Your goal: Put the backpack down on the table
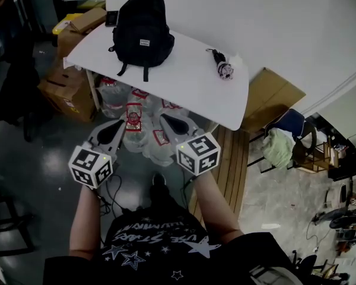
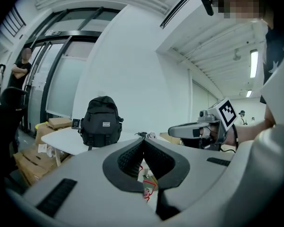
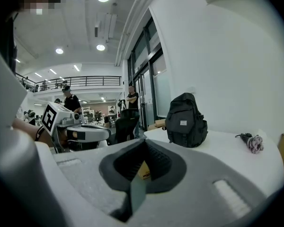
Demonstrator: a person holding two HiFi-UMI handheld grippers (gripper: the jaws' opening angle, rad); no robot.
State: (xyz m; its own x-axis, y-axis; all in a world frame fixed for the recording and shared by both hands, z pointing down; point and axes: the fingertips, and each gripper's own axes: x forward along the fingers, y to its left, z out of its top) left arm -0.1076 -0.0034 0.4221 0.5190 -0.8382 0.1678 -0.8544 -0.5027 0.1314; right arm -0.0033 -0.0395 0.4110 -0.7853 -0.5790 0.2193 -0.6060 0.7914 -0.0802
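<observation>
Grippers come first, nearest to us, one in each hand and held out side by side. We see the left gripper [image 1: 115, 128] with its jaws pressed fully together and nothing between them. The right gripper [image 1: 171, 124] is the same, jaws together and empty. Both point toward the table and are well apart from what lies on it.

Just beyond the jaws, under the near edge of the white table [image 1: 196, 91], stand clear water bottles [image 1: 134, 119] with red labels. To the left of them, on the floor [image 1: 41, 153], we see cardboard boxes [image 1: 68, 91].

On the right part of the table lies a folded umbrella [image 1: 223, 65]. Farther back, on the left part of the table and close to the white wall [image 1: 255, 16], the black backpack [image 1: 142, 29] stands upright. Its base rests on the tabletop and its straps trail toward the near edge. The backpack and the umbrella are well apart, and neither gripper touches the backpack.
</observation>
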